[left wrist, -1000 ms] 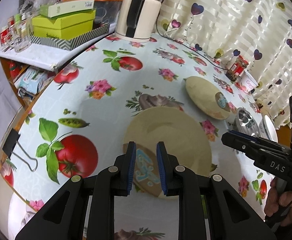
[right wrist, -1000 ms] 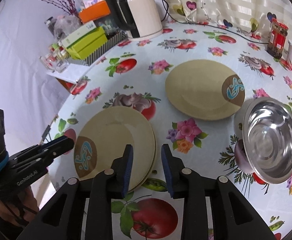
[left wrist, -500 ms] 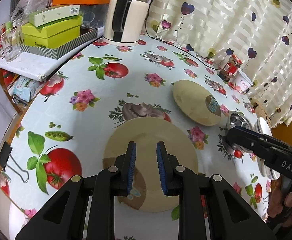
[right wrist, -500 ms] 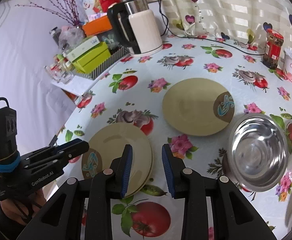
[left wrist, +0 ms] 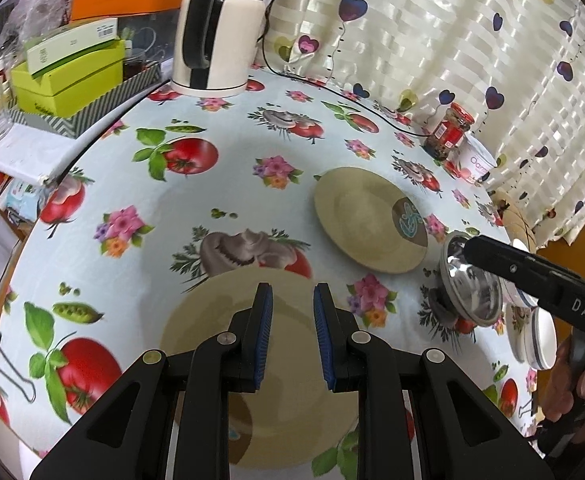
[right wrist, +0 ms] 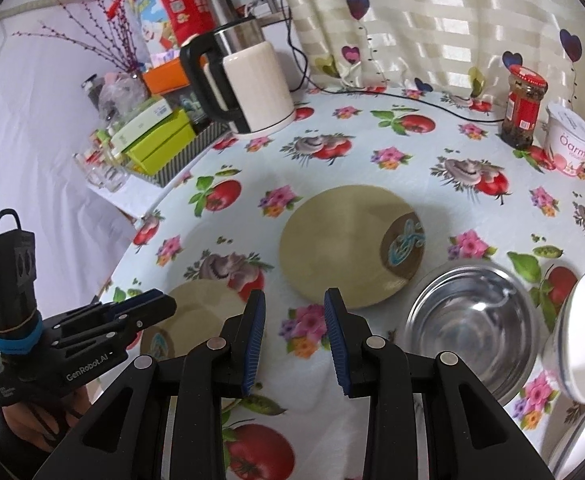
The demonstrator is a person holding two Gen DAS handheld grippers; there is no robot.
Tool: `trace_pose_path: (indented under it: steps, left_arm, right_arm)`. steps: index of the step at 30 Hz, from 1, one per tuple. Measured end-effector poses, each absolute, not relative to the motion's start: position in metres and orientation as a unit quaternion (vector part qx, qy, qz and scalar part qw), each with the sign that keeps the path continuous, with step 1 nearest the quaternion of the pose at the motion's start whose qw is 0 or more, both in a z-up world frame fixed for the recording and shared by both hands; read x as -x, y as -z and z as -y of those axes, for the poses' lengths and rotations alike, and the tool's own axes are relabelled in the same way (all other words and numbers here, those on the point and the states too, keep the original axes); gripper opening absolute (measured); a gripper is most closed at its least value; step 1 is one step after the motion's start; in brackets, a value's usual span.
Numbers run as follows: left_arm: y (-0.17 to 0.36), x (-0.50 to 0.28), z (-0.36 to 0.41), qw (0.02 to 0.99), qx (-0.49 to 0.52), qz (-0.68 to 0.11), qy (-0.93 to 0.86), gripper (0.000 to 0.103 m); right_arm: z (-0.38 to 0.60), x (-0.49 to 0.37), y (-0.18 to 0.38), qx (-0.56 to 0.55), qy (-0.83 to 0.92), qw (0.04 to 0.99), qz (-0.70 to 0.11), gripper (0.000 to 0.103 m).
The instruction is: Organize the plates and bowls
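The left gripper (left wrist: 292, 332) is hovering over the table with its blue-padded jaws standing apart and nothing between them. Directly beneath and just past its fingertips the nearer tan plate (left wrist: 220, 320) is lying flat on the flowered tablecloth (left wrist: 196, 200); it looks to be the top of a small stack, though the edge is hard to read. Farther ahead and to the right of this gripper a second tan plate (left wrist: 364, 220) with a brown-and-blue motif is sitting alone, apart from the first. Beyond that, a red-lidded jar (left wrist: 450, 130) and a white tub (left wrist: 478, 162) are standing near the curtain (left wrist: 432, 32).

The right gripper (right wrist: 294, 344) is also hanging open and empty above the cloth, its jaws parted over a flower print. Just to its left the nearer plate is showing partly under the other tool. Ahead of its fingertips the second plate is lying flat, and close on the right a steel bowl (right wrist: 472, 320) is sitting upright beside that plate without clearly touching it. Right of the bowl, white bowls (right wrist: 584, 332) are resting at the table's edge. Farthest back, a white kettle (right wrist: 248, 88) is standing beside a pile of green boxes (right wrist: 156, 144).
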State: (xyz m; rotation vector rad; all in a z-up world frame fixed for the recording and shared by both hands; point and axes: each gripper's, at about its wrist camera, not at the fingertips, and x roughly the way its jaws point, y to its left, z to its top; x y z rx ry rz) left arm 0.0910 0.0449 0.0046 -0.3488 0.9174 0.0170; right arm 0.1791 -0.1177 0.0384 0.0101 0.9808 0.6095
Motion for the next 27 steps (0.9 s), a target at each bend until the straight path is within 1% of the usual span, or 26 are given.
trace_pose_path:
  steps: [8,12,17,27]
  left_arm:
    - [-0.001,-0.115,-0.041,0.876,0.172,-0.451,0.006,0.022]
    - [0.002,-0.127,-0.041,0.873,0.177,-0.455,0.011,0.022]
    - [0.006,-0.143,-0.043,0.867,0.192,-0.460,0.013,0.022]
    - [0.020,-0.173,-0.043,0.850,0.222,-0.478,0.022,0.022]
  right_arm:
    - [0.131,-0.209,-0.039,-0.002,-0.275,0.840,-0.468,0.031]
    - [0.140,-0.228,-0.036,-0.007,-0.269,0.837,-0.477,0.035]
    - [0.152,-0.252,-0.031,-0.015,-0.257,0.834,-0.488,0.036]
    - [0.159,-0.294,-0.004,-0.026,-0.247,0.808,-0.533,0.036]
